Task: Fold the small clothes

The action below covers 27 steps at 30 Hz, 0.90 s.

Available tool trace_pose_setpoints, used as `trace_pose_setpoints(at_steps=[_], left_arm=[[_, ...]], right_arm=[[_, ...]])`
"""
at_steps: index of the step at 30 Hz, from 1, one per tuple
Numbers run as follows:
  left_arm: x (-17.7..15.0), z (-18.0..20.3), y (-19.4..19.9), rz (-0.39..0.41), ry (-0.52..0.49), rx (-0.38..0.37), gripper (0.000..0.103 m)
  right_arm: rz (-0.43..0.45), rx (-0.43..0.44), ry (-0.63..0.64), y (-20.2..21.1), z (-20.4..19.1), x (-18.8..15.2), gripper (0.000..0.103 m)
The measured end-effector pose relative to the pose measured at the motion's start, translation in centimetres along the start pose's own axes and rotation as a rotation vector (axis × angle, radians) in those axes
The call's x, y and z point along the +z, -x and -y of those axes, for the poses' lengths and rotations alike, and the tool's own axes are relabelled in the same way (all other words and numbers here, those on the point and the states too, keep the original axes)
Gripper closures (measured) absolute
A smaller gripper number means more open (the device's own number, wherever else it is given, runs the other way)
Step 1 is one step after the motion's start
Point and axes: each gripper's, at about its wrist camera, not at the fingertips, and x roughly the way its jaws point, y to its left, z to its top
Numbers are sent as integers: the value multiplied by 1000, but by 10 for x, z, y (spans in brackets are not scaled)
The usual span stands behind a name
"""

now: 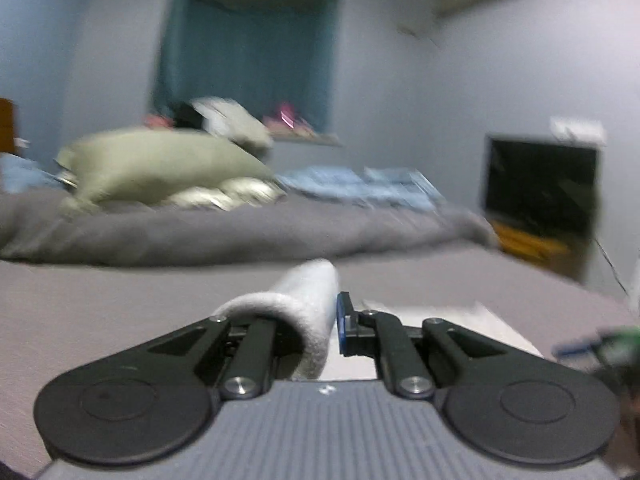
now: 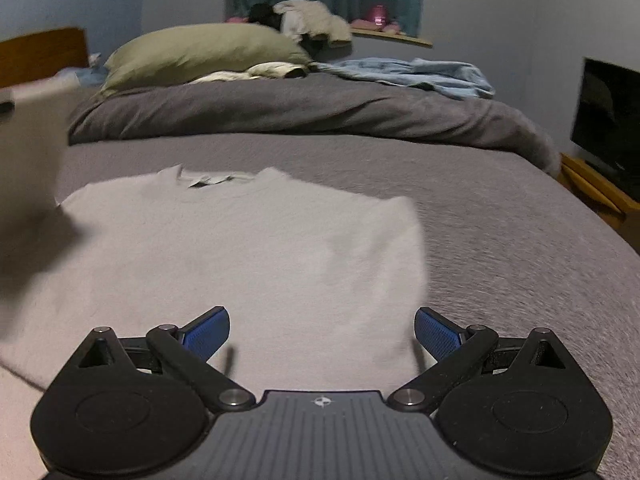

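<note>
Pinching a rolled edge of the soft white knit T-shirt (image 2: 248, 248), my left gripper (image 1: 334, 320) is clamped on the fabric so I can carry that side across for a fold. It lies flat on the grey, finely ribbed bed cover (image 2: 520, 248). My right gripper (image 2: 322, 332) hovers above the hem, jaws wide, gripping nothing.
</note>
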Motion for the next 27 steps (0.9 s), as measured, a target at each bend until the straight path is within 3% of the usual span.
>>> trace_pose_setpoints(at_steps=[4,6,7,11,19,23,27], left_arm=[[-48,46,-33,-236,-8,-51,95],[-69,58,-34,-305,0,-40,81],[-77,59,-32,-326,3,-31,66],[-98,52,-2,-309,-22,36,39],[-107,18,56,-335,-29,245,38],[-120,-9,73,-378,-21,277,38],[-135,-23,87,-361,21,251,24]], right_arm=[[-21,-18,-84,4,19,-4,3],[-21,-17,-99,7,22,-4,3],[-14,-14,-102,9,22,-3,3],[25,37,-107,22,8,8,3],[89,195,23,47,-64,31,3],[120,275,145,56,-114,40,5],[99,314,225,53,-166,47,11]])
